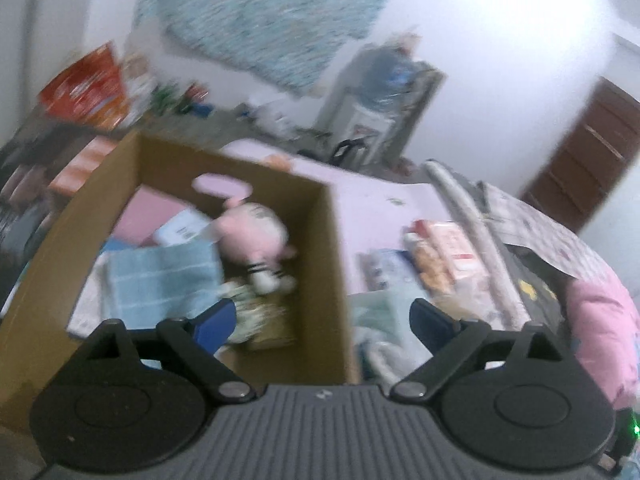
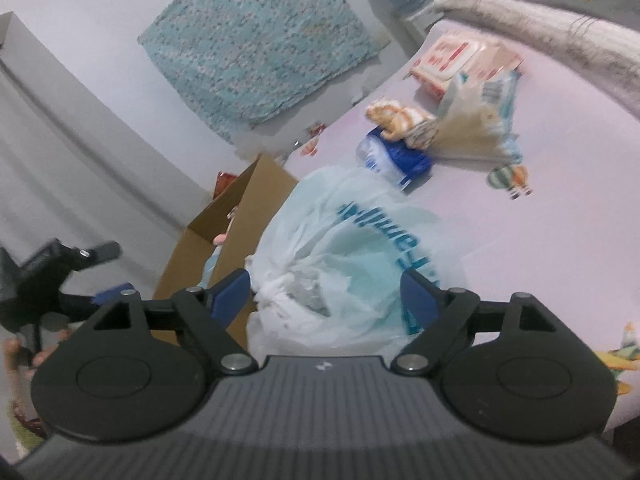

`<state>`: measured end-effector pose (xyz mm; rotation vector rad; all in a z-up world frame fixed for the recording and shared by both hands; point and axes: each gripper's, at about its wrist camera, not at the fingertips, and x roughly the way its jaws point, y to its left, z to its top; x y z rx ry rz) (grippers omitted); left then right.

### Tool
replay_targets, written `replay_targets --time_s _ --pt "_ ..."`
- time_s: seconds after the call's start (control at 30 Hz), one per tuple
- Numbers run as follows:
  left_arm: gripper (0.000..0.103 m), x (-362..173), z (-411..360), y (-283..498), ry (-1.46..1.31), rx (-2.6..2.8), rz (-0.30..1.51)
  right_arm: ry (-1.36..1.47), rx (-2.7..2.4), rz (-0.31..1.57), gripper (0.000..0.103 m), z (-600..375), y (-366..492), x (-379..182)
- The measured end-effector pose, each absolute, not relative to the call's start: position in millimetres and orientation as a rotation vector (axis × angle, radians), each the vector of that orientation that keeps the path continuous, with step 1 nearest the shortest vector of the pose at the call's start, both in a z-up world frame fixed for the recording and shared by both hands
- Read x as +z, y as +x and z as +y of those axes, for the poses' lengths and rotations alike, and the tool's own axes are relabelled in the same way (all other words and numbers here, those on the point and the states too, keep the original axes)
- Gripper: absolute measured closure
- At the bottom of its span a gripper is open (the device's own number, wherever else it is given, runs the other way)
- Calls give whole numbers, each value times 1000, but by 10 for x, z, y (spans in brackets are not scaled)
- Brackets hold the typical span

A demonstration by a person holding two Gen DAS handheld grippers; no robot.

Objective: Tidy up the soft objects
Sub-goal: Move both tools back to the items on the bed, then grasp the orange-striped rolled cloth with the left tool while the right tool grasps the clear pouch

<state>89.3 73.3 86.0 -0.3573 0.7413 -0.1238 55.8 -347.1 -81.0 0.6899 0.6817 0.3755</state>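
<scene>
An open cardboard box point(image 1: 320, 240) holds a pink plush toy point(image 1: 252, 236), a folded blue towel point(image 1: 160, 280), a pink flat item and some small packs. My left gripper point(image 1: 324, 324) stands open above the box's near right corner, with nothing between its blue fingers point(image 1: 216, 324). In the right wrist view a knotted white and teal plastic bag point(image 2: 340, 248) lies on the pink bedsheet point(image 2: 540, 220) beside the box point(image 2: 240, 216). My right gripper point(image 2: 324, 296) is open around the bag, a pad on each side. The left gripper point(image 2: 52, 280) shows at that view's left edge.
Beyond the bag lie an orange and white plush cat point(image 2: 396, 118), a blue pack point(image 2: 396, 158), a pink wipes pack point(image 2: 460, 60) and a paper bag point(image 2: 480, 124). A grey blanket point(image 2: 560, 28) edges the bed. A pink pillow point(image 1: 600, 320) sits right, a brown door point(image 1: 580, 152) behind.
</scene>
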Motion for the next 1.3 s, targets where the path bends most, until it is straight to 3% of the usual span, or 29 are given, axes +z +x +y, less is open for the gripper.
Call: replay_targets --time_s 0.23,0.6,1.0,1.13,1.3 --pt "4 859 36 838 -245 -240 709 743 326 658 19 -3761 539 -936" --pt "4 631 -735 1237 -194 -313 807 745 257 601 19 -4238 887 -1093" --pt "7 391 -1272 2514 -332 -254 1011 648 207 627 19 -4456 2144 -1279" --pt "9 198 -1401 2952 -365 -244 1061 680 224 660 31 -4484 2428 -1418" --pt "16 -62 -1510 3327 -345 -147 1095 717 221 682 65 -4550 2532 -1513"
